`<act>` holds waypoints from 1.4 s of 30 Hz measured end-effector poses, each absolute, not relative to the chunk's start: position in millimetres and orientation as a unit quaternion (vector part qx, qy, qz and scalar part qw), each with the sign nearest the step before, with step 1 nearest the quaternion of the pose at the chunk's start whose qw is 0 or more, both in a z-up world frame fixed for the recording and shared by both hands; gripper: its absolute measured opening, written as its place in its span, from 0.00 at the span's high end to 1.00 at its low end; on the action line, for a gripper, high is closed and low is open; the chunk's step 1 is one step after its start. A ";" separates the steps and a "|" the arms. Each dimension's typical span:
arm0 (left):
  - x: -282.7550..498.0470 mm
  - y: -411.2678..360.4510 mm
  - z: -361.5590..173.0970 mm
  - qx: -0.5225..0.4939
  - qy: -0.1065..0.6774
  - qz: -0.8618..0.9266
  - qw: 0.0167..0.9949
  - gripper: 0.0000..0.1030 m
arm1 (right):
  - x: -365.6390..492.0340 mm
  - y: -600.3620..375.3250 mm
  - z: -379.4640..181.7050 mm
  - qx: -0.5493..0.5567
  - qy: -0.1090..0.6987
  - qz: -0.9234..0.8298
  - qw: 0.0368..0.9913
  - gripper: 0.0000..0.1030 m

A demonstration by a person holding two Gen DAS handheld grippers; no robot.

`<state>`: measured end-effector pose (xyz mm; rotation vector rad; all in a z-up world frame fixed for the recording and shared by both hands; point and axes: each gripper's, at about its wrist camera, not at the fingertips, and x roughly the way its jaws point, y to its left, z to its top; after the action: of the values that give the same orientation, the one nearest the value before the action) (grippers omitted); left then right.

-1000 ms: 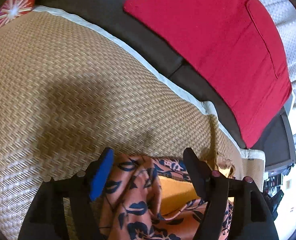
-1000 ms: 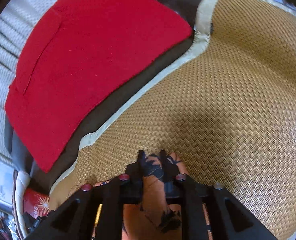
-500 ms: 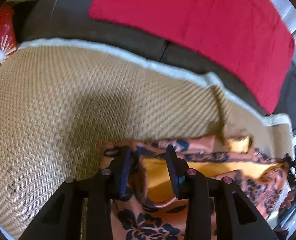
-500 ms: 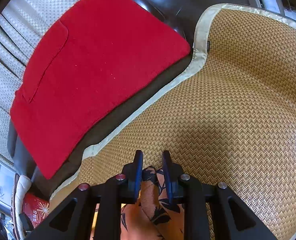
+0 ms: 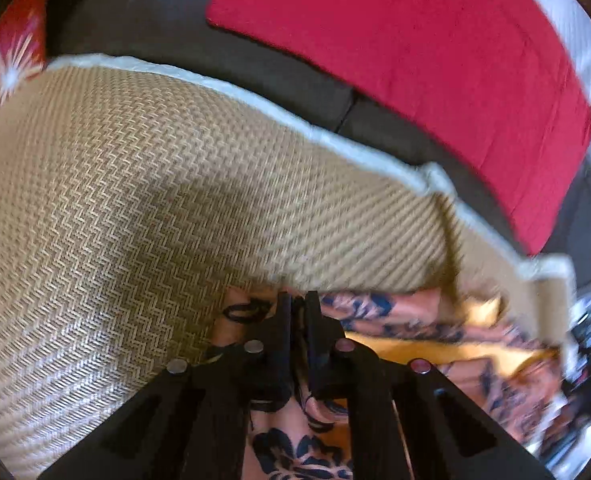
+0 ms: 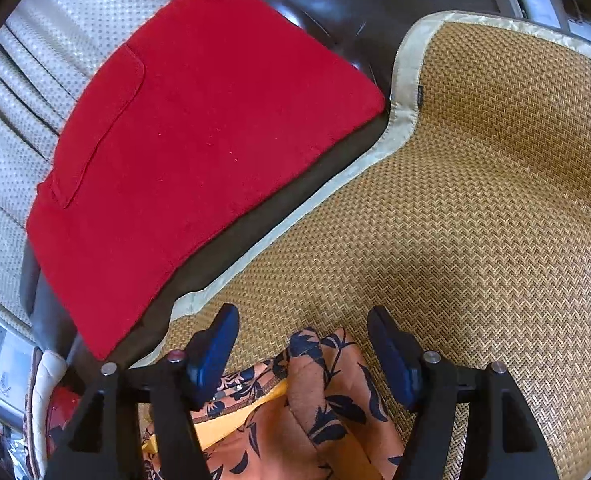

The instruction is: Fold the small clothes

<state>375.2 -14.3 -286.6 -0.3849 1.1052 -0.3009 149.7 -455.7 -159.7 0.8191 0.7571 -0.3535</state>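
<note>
left gripper [image 5: 298, 300] just closed, pinching garment [image 5: 379, 308] edge, probably to fold | right gripper [image 6: 303, 322] just spread, garment released on mat [image 6: 475, 220]

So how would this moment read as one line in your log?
left hand-held gripper: shut on floral garment | right hand-held gripper: open, just released | surface: woven mat

Left gripper [image 5: 298, 308] clamped tight, just closed; right gripper [image 6: 303, 332] just opened wide.

A garment [image 6: 327, 396] lies on a woven mat [image 6: 475, 208], between the right gripper's fingers [image 6: 215, 348]. Beyond the fingertips, past the mat's edge, a cushion [image 6: 183, 136] rests on a sofa [image 6: 335, 4].
</note>
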 end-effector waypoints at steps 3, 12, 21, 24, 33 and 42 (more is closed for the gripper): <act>371.5 3.5 -272.9 -0.246 0.474 -0.156 0.831 0.95 | 150.2 -455.8 -160.4 0.391 0.358 -0.158 0.833 0.32; 370.2 39.1 -279.2 -0.315 0.465 -0.053 0.826 0.59 | 154.8 -458.2 -168.3 0.393 0.383 -0.157 0.821 0.32; 372.1 -12.5 -280.9 -0.221 0.501 -0.128 0.827 0.30 | 156.5 -451.6 -182.8 0.350 0.457 -0.135 0.806 0.32; 374.9 -21.7 -301.7 -0.205 0.525 -0.117 0.818 0.32 | 161.4 -433.1 -184.0 0.303 0.481 -0.112 0.815 0.84; 363.7 -0.1 -284.7 -0.226 0.464 -0.115 0.849 0.94 | 141.7 -448.4 -156.0 0.329 0.390 -0.157 0.845 0.94; 371.8 16.5 -301.1 -0.239 0.483 -0.062 0.840 0.88 | 150.2 -470.8 -212.3 0.427 0.438 -0.173 0.772 0.84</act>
<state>371.8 16.5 -301.1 -0.5042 1.0202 -0.1321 150.2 -470.8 -212.3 0.9255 0.9486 -0.3756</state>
